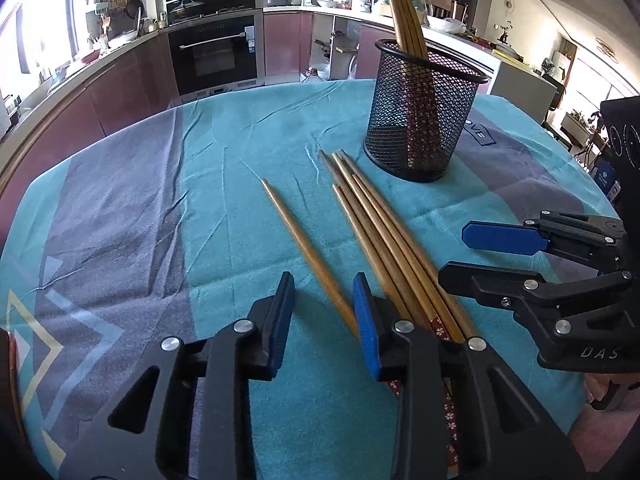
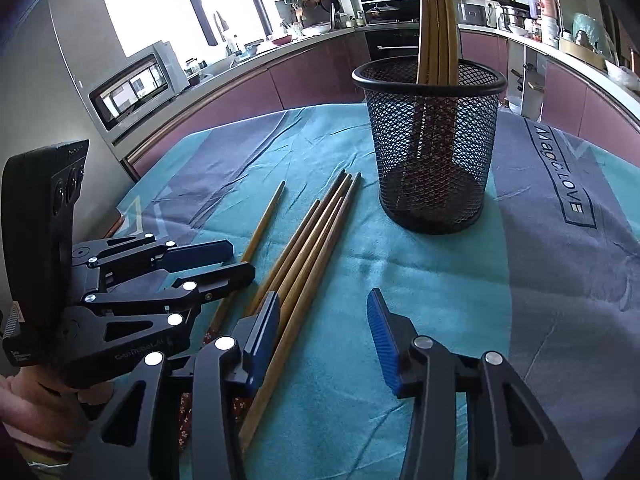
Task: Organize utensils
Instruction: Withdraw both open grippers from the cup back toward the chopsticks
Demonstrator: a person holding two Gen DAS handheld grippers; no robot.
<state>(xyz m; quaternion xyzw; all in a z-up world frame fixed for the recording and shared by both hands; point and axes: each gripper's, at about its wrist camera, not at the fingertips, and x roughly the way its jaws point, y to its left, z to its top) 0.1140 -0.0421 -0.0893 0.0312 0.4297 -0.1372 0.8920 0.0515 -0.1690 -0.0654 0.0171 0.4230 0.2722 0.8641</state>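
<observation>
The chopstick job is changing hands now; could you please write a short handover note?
Left gripper: open, straddling the single chopstick, pads not yet pressing it.
Right gripper: open, empty, beside the loose bundle.
Mesh holder stands upright on the teal cloth.
Done: several chopsticks already stand in the holder.
Left: the single chopstick and the bundle still lie on the cloth; both go into the holder.

Smooth wooden chopsticks (image 1: pixel 384 240), black metal-mesh holder (image 1: pixel 420 120), matt cloth (image 1: pixel 160 200)
</observation>
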